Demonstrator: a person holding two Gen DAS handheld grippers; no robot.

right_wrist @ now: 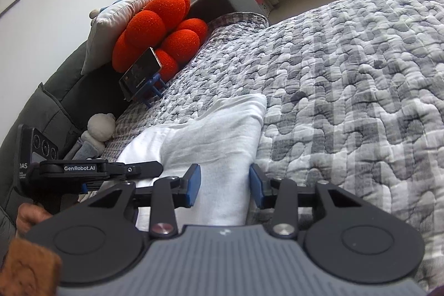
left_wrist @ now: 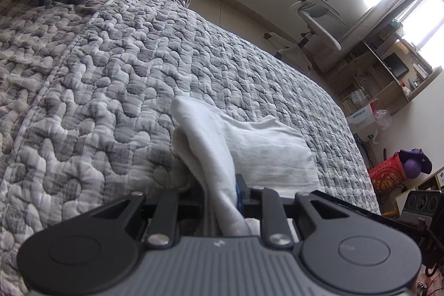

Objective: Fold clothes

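Note:
A white cloth (left_wrist: 266, 154) lies partly folded on the grey quilted bed (left_wrist: 111, 79). One end of it rises into my left gripper (left_wrist: 220, 187), which is shut on that bunched fold; a blue pad (left_wrist: 239, 190) shows beside the cloth. In the right wrist view the same white cloth (right_wrist: 222, 129) runs between the blue pads (right_wrist: 194, 182) of my right gripper (right_wrist: 224, 182). Those jaws stand apart and do not squeeze the cloth. My left gripper (right_wrist: 151, 168) is seen from the side at the cloth's left edge, with a hand (right_wrist: 30, 215) behind it.
An orange cushion (right_wrist: 155, 29), a phone on a blue stand (right_wrist: 141, 74), a white pillow (right_wrist: 122, 15) and a small plush toy (right_wrist: 101, 126) sit by the grey headboard (right_wrist: 63, 90). Past the bed's far edge stand an office chair (left_wrist: 319, 10) and shelves (left_wrist: 388, 65).

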